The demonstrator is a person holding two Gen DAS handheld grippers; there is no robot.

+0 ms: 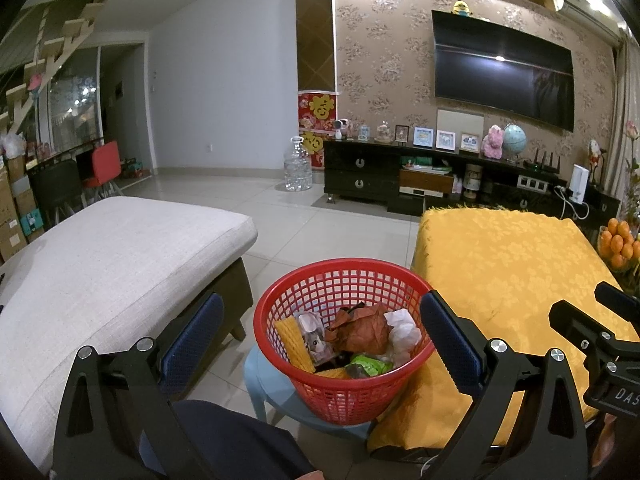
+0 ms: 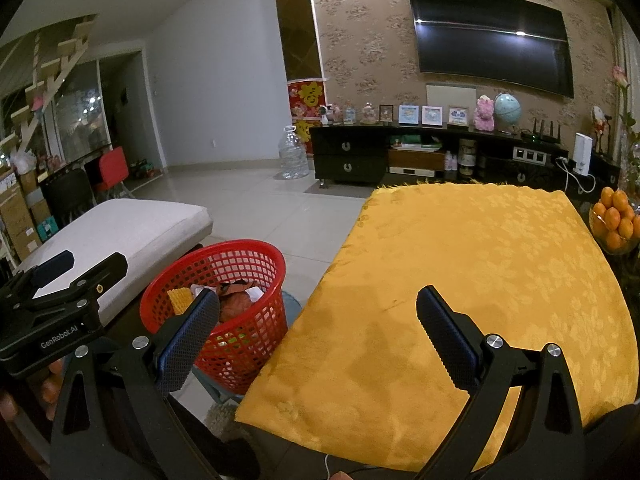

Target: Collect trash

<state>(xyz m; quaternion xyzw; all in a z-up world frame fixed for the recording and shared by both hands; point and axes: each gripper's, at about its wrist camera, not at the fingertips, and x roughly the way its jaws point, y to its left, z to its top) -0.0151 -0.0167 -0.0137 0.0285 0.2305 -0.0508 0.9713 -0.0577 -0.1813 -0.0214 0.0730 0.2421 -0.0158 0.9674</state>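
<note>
Left wrist view: the left gripper (image 1: 320, 336) hangs above the basket (image 1: 416, 292), jaws spread wide with nothing between them, one blue pad at 9 o'clock of the basket and the other at 3 o'clock. The red mesh basket stands on a pale blue stool (image 1: 260, 384) on the tiled floor (image 1: 320, 224), between the sofa (image 1: 120, 256) at 9 o'clock and the table (image 1: 516, 264), which is draped in a yellow cloth, at 3 o'clock. The basket's right side is just beside the cloth's hanging edge; whether they touch cannot be told. Trash lies inside the basket: crumpled brown paper (image 1: 360, 328) in the middle, white wads (image 1: 404, 328) at 3 o'clock of it, a yellow ridged piece (image 1: 294, 340) at 9 o'clock, a green wrapper (image 1: 370, 366) at 5 o'clock. Part of the right gripper (image 1: 592, 332) shows at the frame's 3 o'clock edge, over the cloth. A dark sleeve or trouser leg (image 1: 240, 440) fills the bottom at 6 o'clock.

Right wrist view: the right gripper (image 2: 318, 336) is held over the near part of the table (image 2: 480, 260), jaws wide apart and empty; its left pad overlaps the basket (image 2: 240, 336) in the picture, its right pad sits over bare cloth. No trash shows on the cloth here. The basket lies at 9 o'clock of the table, the left gripper (image 2: 60, 280) beyond it at the frame's 9 o'clock edge. A bowl of oranges (image 2: 616, 220) stands at the table's 3 o'clock side. At 12 o'clock a TV (image 2: 492, 36) hangs above a dark cabinet (image 2: 348, 156).
</note>
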